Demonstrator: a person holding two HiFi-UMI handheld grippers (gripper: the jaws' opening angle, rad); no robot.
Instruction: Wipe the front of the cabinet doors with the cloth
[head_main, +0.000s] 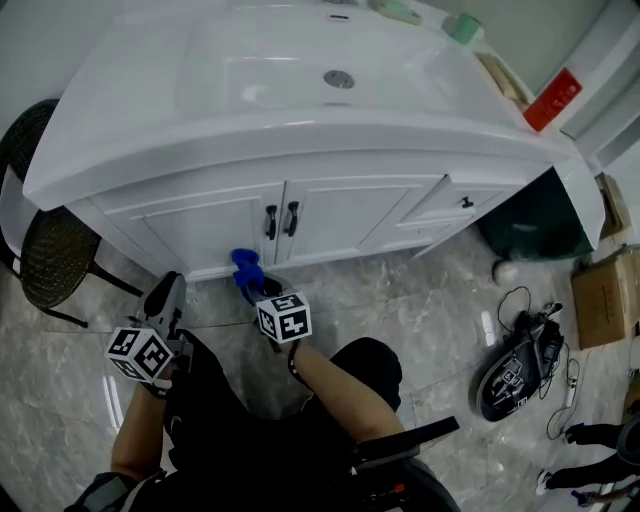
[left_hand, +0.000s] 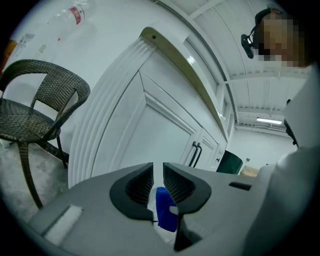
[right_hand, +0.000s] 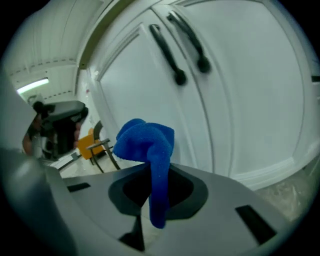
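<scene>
Your right tool (right_hand: 159, 187) clamps only a thin fold of the fuzzy blue cloth (right_hand: 145, 140), low at frame centre near the white panelled cabinet doors (head_main: 215, 225), so hard rubbing could pull it free or snag the black bar handles (head_main: 280, 220), while your empty left tool (left_hand: 158, 182), jaws slightly parted, hangs near the dark wicker chair (head_main: 55, 255) at left.

- Dark wicker chair (head_main: 50, 250) stands on the floor, left of the vanity.
- White basin (head_main: 250, 70) with 1 round drain (head_main: 339, 78).
- Dark green bin (head_main: 530, 225) at the right, with a white ball (head_main: 506, 270) near it.
- Cardboard box (head_main: 605, 295) at the right edge.
- Black bag (head_main: 515, 365) with cables lies on the grey marble floor (head_main: 400, 300).
</scene>
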